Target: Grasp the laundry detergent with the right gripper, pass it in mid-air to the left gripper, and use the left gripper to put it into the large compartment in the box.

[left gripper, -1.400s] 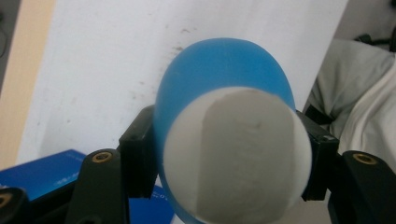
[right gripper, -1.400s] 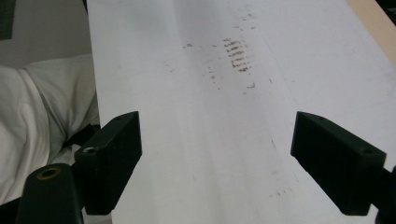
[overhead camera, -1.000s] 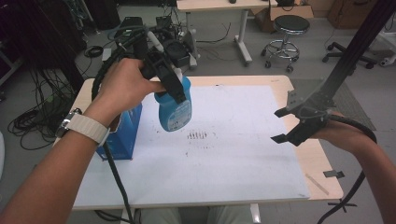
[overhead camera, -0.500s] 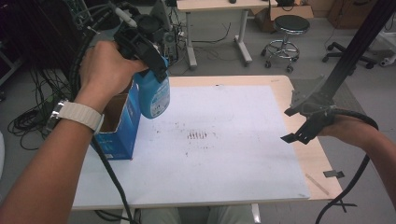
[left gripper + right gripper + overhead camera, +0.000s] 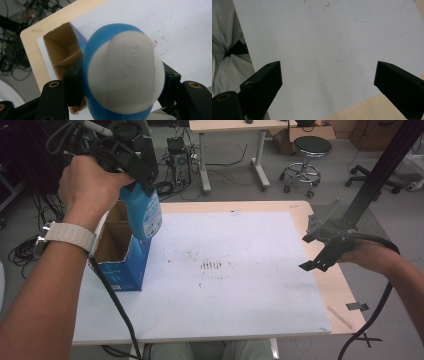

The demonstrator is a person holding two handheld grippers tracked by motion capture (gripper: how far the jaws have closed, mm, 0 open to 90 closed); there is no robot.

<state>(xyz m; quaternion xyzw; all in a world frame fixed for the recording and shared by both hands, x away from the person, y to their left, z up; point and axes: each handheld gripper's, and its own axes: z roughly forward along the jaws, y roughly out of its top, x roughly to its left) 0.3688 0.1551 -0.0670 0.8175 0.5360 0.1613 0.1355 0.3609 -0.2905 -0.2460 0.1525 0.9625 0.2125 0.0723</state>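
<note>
- While the left gripper point(image 5: 142, 172) is hanging above the left edge of the table point(image 5: 260, 206), its jaws are clamping a blue bottle point(image 5: 142, 215) from both sides.
- Seen from the high view, the bottle is hanging upright, its lower part just above the open top of a blue cardboard box point(image 5: 120, 265), and whether the two are touching cannot be told.
- Along the left gripper view, the bottle point(image 5: 122, 75) is showing its white label face, with a black jaw pressing on each side.
- Behind the bottle in that view, the box point(image 5: 62, 55) is showing its brown inside, open at the top.
- Standing near the left edge, the box is resting on a white sheet point(image 5: 250, 260) that is covering most of the table.
- Over the right edge of the table, the right gripper point(image 5: 320, 247) is hovering with its jaws standing wide and nothing between them.
- Along the right gripper view, the two black jaws are framing the white sheet point(image 5: 324, 50), and bare wood is showing at the bottom right corner.
- Faint dark marks are lying at the middle of the sheet.
</note>
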